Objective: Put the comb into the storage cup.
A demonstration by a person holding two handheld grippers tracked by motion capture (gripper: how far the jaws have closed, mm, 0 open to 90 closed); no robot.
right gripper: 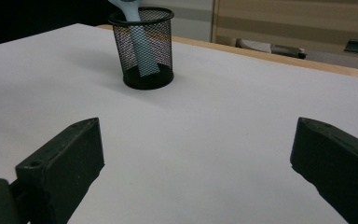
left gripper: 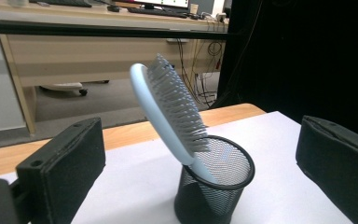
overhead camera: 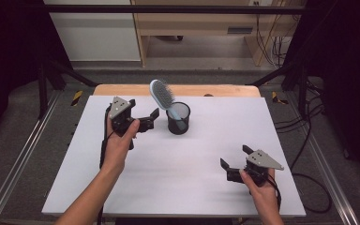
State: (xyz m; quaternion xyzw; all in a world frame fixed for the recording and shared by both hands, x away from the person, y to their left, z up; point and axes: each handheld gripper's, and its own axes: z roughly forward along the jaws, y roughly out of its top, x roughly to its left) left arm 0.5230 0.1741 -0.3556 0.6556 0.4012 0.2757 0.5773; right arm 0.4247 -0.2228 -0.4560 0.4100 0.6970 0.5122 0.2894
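In the high view, the left tool [overhead camera: 151,118] is held above the far left part of the white tabletop [overhead camera: 192,173], the forearm coming in from the near edge and angling towards the far side, the hand wrapped around the grip from the near side. Its jaws stand spread and point right, towards the black wire-mesh cup [overhead camera: 178,118], just beside it without touching. A pale blue oval hairbrush with grey bristles [overhead camera: 162,94] stands handle-down in the cup, its head tilted to the far left above the rim. The right tool [overhead camera: 234,158] sits low at the near right of the tabletop, well apart from the cup, the hand gripping it from the near side and its spread jaws pointing left and slightly far.

In the left gripper view, the two black jaws stand wide apart, with the cup [left gripper: 214,186] and leaning hairbrush [left gripper: 168,112] between them, a little farther off; nothing is pinched.

In the right gripper view, the jaws are likewise spread over bare tabletop [right gripper: 205,140], with the cup [right gripper: 143,46] far off to the left, the hairbrush handle [right gripper: 142,56] showing through the mesh.
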